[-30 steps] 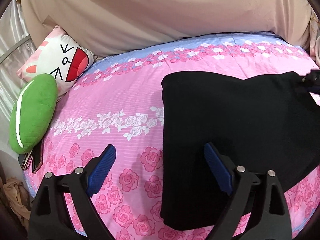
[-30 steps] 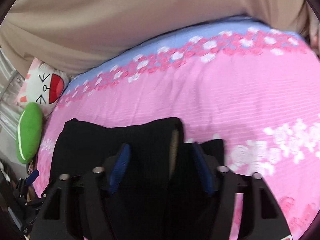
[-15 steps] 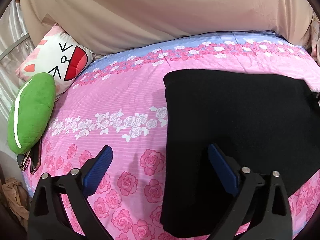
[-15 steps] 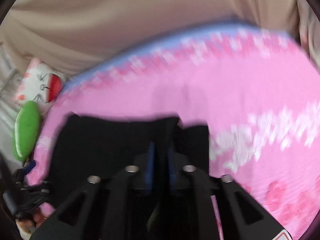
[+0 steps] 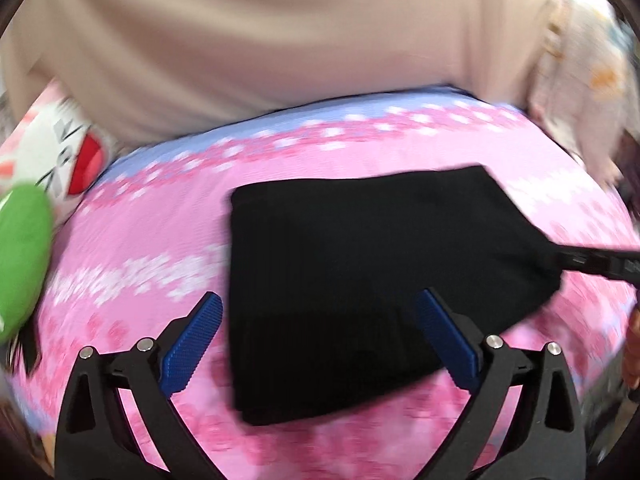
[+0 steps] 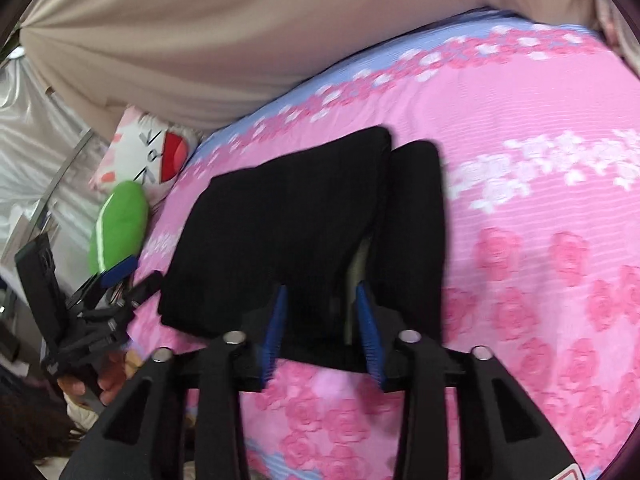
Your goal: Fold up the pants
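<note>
Pink rose-print bedding covers the bed (image 5: 168, 216), with a beige curtain (image 5: 280, 40) hanging behind it.

From the left wrist view, the left gripper (image 5: 320, 340) is spread wide with nothing between its blue pads (image 5: 192, 344), hovering over the near edge of the black pants (image 5: 360, 272). The pants lie folded into a compact dark rectangle on the bed. At the right edge of that view the right gripper (image 5: 568, 258) reaches in and meets the pants' right corner, which is drawn out toward it.

From the right wrist view, the right gripper (image 6: 320, 320) has its blue pads (image 6: 370, 340) partly closed, with the near edge of the pants (image 6: 288, 216) lying between them; whether the pads actually pinch the fabric cannot be told. A paler inner layer shows in the gap between two black folds. The left gripper (image 6: 116, 280) sits at the bed's left side, beside the pants.

Farther out, a green cushion (image 6: 118, 224) and a white cartoon-face pillow (image 6: 148, 152) rest against the curtain at the bed's left corner.
</note>
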The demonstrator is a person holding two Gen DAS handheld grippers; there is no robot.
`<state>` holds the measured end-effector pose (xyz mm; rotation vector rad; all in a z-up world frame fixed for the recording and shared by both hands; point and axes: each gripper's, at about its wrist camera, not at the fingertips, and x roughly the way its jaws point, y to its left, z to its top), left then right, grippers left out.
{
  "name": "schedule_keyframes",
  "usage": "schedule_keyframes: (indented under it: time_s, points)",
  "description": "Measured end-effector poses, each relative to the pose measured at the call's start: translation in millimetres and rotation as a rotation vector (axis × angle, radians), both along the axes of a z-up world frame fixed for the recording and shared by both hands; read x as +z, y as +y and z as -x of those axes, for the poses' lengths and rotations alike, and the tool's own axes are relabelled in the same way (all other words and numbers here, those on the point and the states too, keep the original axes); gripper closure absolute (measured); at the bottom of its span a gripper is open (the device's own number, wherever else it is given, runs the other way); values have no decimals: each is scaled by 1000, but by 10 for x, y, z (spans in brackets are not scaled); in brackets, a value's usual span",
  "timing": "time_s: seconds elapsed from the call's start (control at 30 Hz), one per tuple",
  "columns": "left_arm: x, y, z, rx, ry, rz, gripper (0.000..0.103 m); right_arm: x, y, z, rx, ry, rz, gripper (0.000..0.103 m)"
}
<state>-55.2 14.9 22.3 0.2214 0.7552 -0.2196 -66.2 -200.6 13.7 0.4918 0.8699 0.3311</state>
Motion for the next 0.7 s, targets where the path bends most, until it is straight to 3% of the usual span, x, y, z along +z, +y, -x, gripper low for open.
schedule_keyframes:
  time_s: [0.03, 0.07, 0.33, 0.4, 0.43, 0.47, 0.53, 0.63, 0.7]
  points:
    - [-17, -72, 24, -26, 3, -3, 7, 27, 43, 10, 1, -9, 22, 77]
    - [-38, -193, 66, -74, 2, -3, 7, 75, 82, 6, 0, -24, 53, 96]
    - [-142, -742, -81, -235, 56, 52, 8, 529, 179, -245, 125, -106, -112, 97]
    - [-182, -800, -186, -227, 77, 66, 27, 594, 241, -348, 169, -112, -167, 97]
    - [-194, -804, -232, -222, 87, 75, 61, 619, 269, -401, 183, -112, -189, 97]
    - [-208, -765, -316, -205, 114, 98, 89, 634, 288, -437, 200, -111, -204, 95]
    - [-193, -647, -451, -181, 158, 161, 96, 664, 282, -452, 186, -114, -182, 90]
    - [25, -329, -533, -142, 144, 254, 98, 633, 181, -327, 137, -124, -97, 61]
    - [273, -84, -544, -123, 111, 308, 98, 518, 126, -218, 98, -94, 48, 59]
